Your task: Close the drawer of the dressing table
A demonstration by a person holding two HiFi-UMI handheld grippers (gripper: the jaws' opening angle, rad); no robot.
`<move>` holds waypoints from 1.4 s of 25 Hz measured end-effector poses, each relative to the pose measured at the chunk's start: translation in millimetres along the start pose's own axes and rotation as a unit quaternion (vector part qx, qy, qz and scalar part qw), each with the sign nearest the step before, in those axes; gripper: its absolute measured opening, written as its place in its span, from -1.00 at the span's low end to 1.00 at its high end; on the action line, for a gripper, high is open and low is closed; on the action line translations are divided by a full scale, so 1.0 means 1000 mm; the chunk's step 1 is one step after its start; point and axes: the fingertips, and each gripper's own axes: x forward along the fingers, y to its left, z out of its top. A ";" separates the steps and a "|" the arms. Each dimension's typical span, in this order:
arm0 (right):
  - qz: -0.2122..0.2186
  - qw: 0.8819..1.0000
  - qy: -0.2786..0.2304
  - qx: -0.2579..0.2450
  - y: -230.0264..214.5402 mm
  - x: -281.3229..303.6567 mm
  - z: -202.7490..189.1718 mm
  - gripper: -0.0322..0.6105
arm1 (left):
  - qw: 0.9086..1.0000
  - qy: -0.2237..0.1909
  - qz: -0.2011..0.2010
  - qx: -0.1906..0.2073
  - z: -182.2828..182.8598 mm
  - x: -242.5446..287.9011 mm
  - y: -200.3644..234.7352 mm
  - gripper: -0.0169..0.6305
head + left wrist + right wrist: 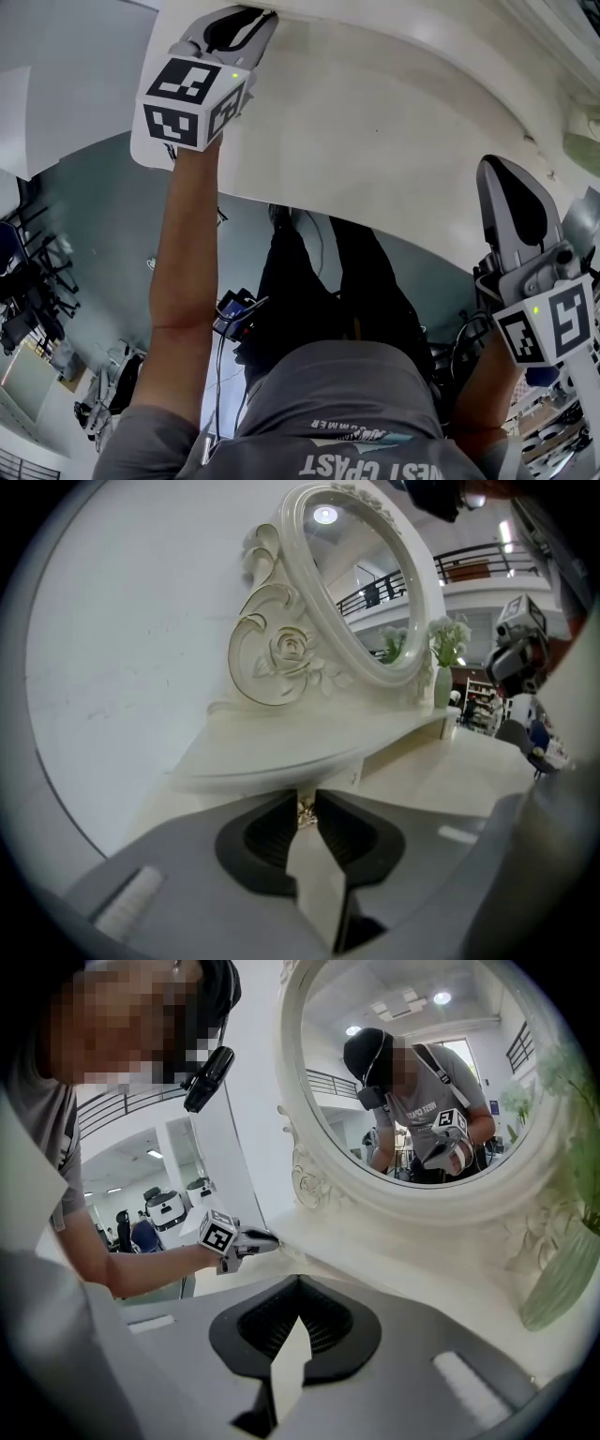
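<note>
The white dressing table (375,112) fills the top of the head view. My left gripper (246,14) reaches to its far left part. In the left gripper view the left gripper (305,803) is shut on a small metal drawer knob (305,810), just under the curved upper shelf (281,747). The drawer front (339,778) shows behind the jaws; how far it stands out I cannot tell. My right gripper (502,167) hovers at the table's right front edge, shut on nothing. In the right gripper view the right gripper (300,1283) points at the mirror base, with the left gripper (251,1239) seen at the drawer.
An oval mirror (422,1072) in a carved white frame (281,653) stands on the table. A pale green vase with flowers (442,682) is at the mirror's right, close to my right gripper (562,1269). The person's legs (319,291) are below the table edge.
</note>
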 end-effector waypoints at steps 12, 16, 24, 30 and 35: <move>-0.006 1.000 -0.020 -0.008 0.002 -0.013 0.020 -0.89 | 1.000 0.011 -0.007 -0.004 0.004 -0.005 -0.008 -0.77; -0.010 0.999 -0.033 -0.011 0.008 -0.018 0.027 -0.89 | 1.000 0.015 -0.011 0.003 0.005 -0.022 -0.013 -0.77; -0.022 0.996 -0.077 -0.026 0.016 -0.057 0.054 -0.89 | 0.999 -0.022 -0.015 0.035 0.062 -0.081 -0.045 -0.83; -0.032 0.993 -0.108 -0.040 0.032 -0.092 0.073 -0.89 | 0.995 -0.070 -0.017 0.075 0.119 -0.143 -0.073 -0.92; -0.040 0.989 -0.135 -0.052 0.024 -0.139 0.076 -0.89 | 0.988 -0.104 -0.018 0.109 0.171 -0.183 -0.125 -0.94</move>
